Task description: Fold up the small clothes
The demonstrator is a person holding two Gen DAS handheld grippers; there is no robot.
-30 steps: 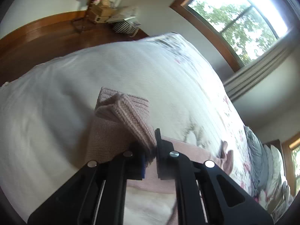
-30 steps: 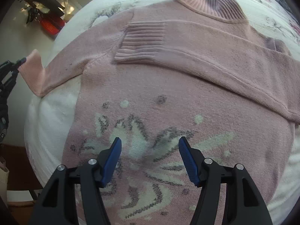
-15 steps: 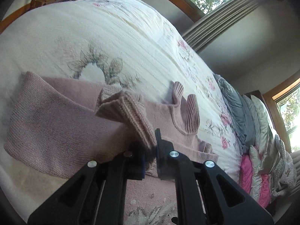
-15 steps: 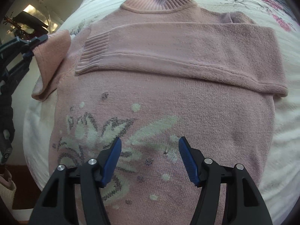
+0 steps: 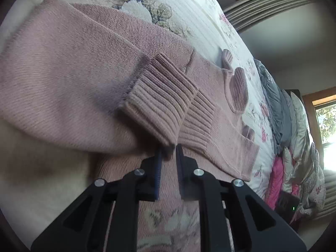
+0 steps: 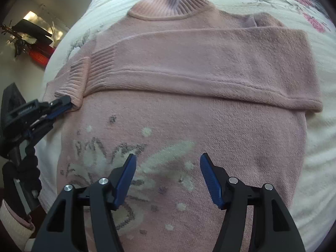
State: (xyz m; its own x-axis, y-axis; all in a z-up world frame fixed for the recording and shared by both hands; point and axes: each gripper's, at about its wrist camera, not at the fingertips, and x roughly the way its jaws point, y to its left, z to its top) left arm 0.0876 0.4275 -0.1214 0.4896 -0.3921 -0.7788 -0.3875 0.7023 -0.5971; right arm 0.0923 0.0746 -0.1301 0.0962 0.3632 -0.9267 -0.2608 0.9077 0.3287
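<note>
left gripper (image 5: 168, 149) clenched on ribbed pink sleeve cuff (image 5: 159, 98), now carried across pink knitted floral sweater (image 6: 189, 126) chest at frame left; second sleeve fold nearly laid. right gripper (image 6: 167, 176) released, hovering mid-frame.

Floral quilt bed (image 5: 210, 16), pillows (image 5: 294, 126) by wood-framed window (image 5: 321, 113), daylit.

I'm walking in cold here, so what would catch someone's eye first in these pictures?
A pink sweater with a pale flower pattern lies spread on a white floral quilt, one sleeve already folded across its chest. At its left edge, the left gripper pinches the other sleeve's ribbed cuff. The right gripper hovers open above the flower pattern.
</note>
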